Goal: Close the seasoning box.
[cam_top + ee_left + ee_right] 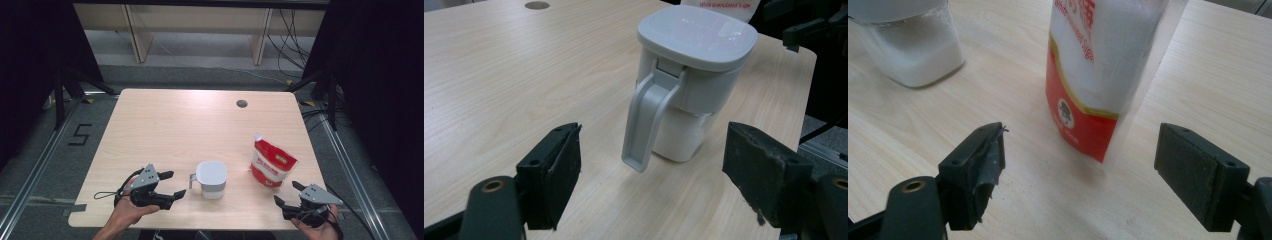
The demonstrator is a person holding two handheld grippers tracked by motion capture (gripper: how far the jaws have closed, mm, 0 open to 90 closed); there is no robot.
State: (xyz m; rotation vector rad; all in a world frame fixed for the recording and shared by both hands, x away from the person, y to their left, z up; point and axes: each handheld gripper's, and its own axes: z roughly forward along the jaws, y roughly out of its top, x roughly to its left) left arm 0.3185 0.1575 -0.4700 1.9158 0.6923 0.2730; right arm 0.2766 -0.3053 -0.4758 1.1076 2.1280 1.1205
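A: Left gripper [169, 184] is noted low over the near edge of the table [165, 120]. Jaws are held wide apart, nothing between the pads.

B: And the container [691, 75]?

A: It is seen just ahead of that gripper, lid [698, 34] shut, handle [647, 121] turned toward the open jaws. The handle is lined up with the gap but is not yet entered; no contact is made.

B: Contents?

A: White granules are visible through the lower wall, roughly the bottom part filled. How much more is wanted cannot be judged.

B: Right gripper [287, 194]?

A: Also spread wide, nothing held. The sugar bag [1108, 75] is stood upright just beyond its jaws, a little toward the right pad's side, untouched. In the high view the bag's top looks torn or cut open, though this is not certain.

B: So what is counted as done?

A: Little, as far as can be seen. Both items are set in place, each faced by its own gripper. Nothing is gripped, nothing lifted, the lid is not opened.

B: And what is left?

A: Probably the whole handling: the handle to be clamped, the lid to be raised, the bag to be taken and tipped. The work is judged to be at the approach stage.
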